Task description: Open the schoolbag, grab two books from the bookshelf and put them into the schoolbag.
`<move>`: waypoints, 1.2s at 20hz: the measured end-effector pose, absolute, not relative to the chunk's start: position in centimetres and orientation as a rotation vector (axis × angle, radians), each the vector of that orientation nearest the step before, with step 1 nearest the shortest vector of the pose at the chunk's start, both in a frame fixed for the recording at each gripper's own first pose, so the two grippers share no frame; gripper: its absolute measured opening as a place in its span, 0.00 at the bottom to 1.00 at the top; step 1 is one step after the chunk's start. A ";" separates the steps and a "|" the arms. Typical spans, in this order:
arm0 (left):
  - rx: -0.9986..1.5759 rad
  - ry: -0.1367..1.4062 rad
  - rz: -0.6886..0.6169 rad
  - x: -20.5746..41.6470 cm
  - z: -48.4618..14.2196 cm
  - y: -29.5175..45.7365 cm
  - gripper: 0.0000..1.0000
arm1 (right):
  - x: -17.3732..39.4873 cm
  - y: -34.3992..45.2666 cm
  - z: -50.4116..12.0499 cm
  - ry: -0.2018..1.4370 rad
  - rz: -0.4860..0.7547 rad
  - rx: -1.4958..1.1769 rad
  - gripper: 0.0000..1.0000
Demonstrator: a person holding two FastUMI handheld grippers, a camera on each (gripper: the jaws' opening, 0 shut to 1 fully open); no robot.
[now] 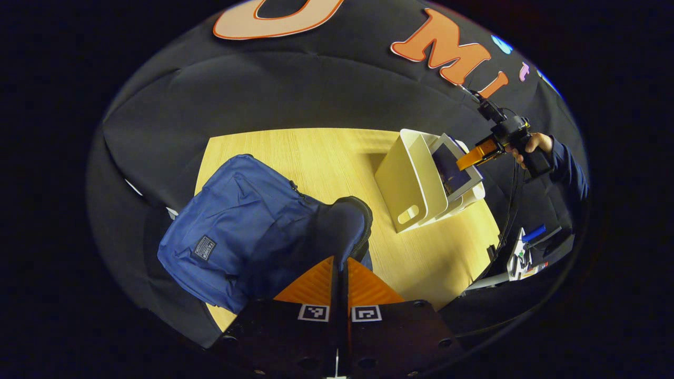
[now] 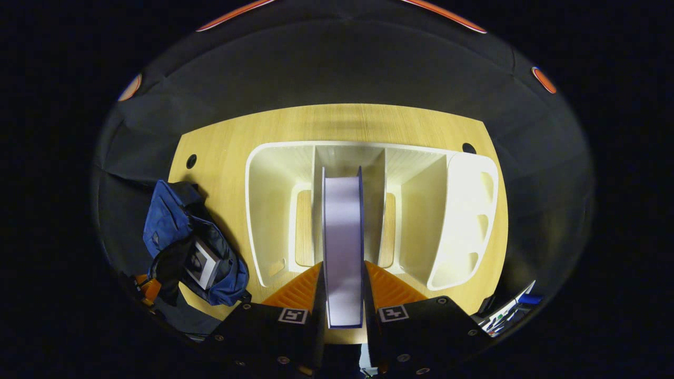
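Gripping the second book by its edge, the right gripper has both fingers pressed on the covers while the volume sits upright in the middle slot of the white bookshelf, which stands toward the far edge of the wooden table. From the left gripper view the same tool is seen farther off at the rack's top, a hand wrapped around its handle. The left gripper is pinched narrow on the dark lip of the blue schoolbag, holding the flap up at the table's left edge; I judge its fingers to be clamped on fabric, with no gap between them. One book is already inside the open bag, its pale cover showing in the mouth. What worries me from here: the grip is near one end of a tall, thin book, so it may swing or slip as it clears the dividers, and a snag on a divider wall could tip the light rack. If the left hand lets the flap sag, the opening would narrow and the incoming book could catch on the zip or on the book already inside.
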State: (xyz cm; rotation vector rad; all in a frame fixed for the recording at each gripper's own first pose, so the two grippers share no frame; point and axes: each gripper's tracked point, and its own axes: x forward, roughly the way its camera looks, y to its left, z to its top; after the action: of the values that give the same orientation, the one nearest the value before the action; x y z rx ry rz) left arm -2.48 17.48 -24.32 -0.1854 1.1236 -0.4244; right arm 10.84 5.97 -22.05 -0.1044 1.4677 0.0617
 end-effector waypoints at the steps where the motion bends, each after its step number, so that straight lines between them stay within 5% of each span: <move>1: -0.190 1.123 -0.423 -2.5 -24.3 17.6 0.01 | 10.8 5.9 -22.2 1.471 0.072 -0.121 0.33; 11: -0.199 1.110 -0.429 -2.6 -24.4 17.9 0.01 | 10.1 6.1 -18.6 1.423 0.063 -0.058 0.26; 24: -0.209 1.058 -0.457 -3.2 -24.3 18.8 0.02 | 6.2 6.3 -6.3 1.251 0.080 -0.042 0.26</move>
State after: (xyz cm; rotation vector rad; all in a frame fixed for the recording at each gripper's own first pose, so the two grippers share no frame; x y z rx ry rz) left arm -3.19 18.78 -24.33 -0.2093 1.0579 -0.4573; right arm 6.16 6.29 -6.26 -0.0424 1.2513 0.0796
